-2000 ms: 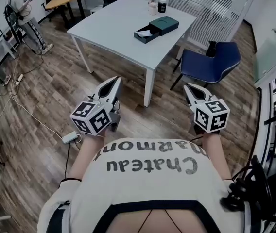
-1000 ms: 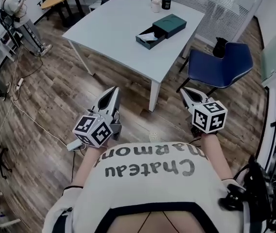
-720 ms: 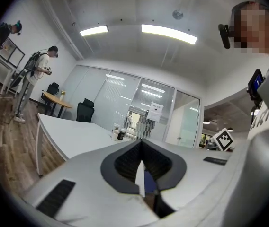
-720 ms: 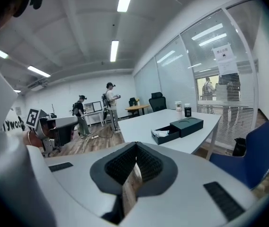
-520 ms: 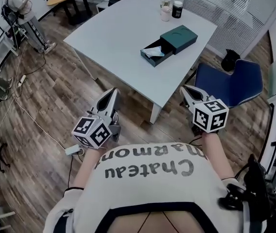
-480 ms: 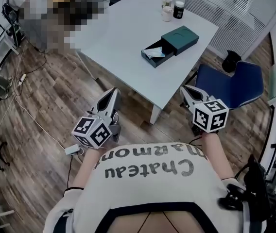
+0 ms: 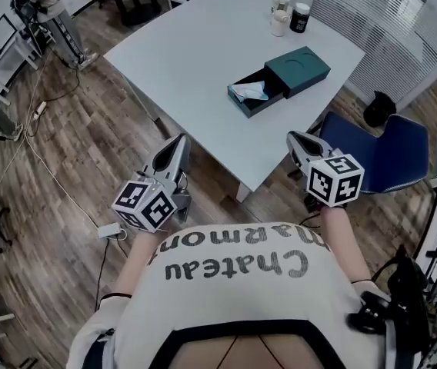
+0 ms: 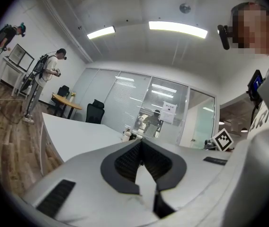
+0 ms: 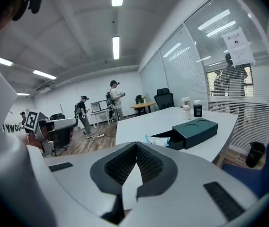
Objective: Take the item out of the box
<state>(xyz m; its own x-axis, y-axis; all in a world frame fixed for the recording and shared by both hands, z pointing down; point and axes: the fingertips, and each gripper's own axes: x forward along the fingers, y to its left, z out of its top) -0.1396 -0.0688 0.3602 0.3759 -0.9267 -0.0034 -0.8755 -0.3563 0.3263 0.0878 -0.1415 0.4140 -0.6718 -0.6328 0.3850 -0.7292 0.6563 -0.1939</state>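
Office: white table (image 7: 203,60), blue chair (image 7: 394,156), glass partitions (image 9: 191,74), blinds (image 7: 391,29).

Head view looks steeply down; both low gripper views share the table (image 7: 195,52).

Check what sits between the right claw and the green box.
Only bare table lies between the right claw and the box; the head view shows it.
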